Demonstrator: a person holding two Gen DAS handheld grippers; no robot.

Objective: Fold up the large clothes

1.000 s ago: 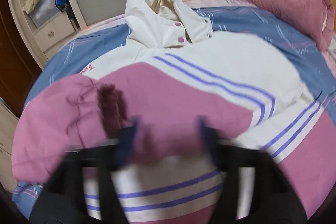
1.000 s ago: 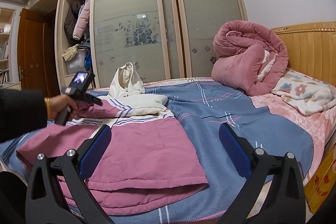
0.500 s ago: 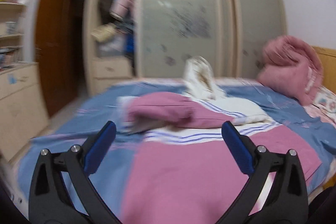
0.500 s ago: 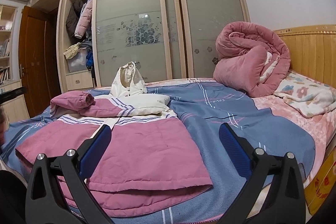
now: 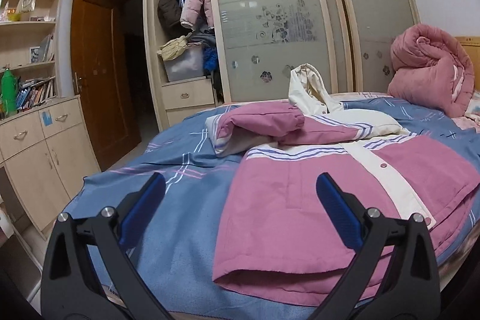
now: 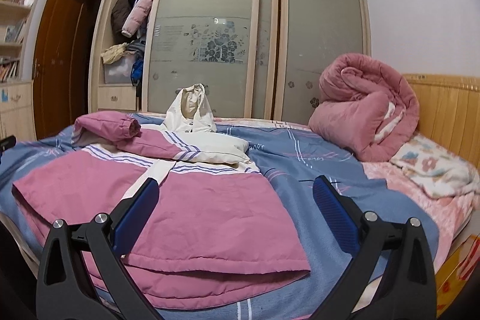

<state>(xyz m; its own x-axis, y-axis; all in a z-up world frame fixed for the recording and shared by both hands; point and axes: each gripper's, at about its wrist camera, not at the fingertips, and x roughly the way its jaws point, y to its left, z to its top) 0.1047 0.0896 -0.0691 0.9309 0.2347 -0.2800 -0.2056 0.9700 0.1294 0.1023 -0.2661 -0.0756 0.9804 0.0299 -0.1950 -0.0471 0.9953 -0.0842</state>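
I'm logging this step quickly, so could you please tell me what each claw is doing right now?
Left claw: open, holding nothing, above the bed.
Right claw: open, holding nothing, above the jacket.

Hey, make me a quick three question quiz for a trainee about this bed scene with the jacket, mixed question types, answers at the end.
1. True or false: the pink sleeve lies folded across the chest of the jacket.
2. Multiple choice: the cream hood is A) tucked under the jacket, B) standing up at the jacket's far end, C) held by fingers.
3. Fill in: the rolled pink quilt sits by the wooden ____.

Key: 1 true; 2 B; 3 headboard.
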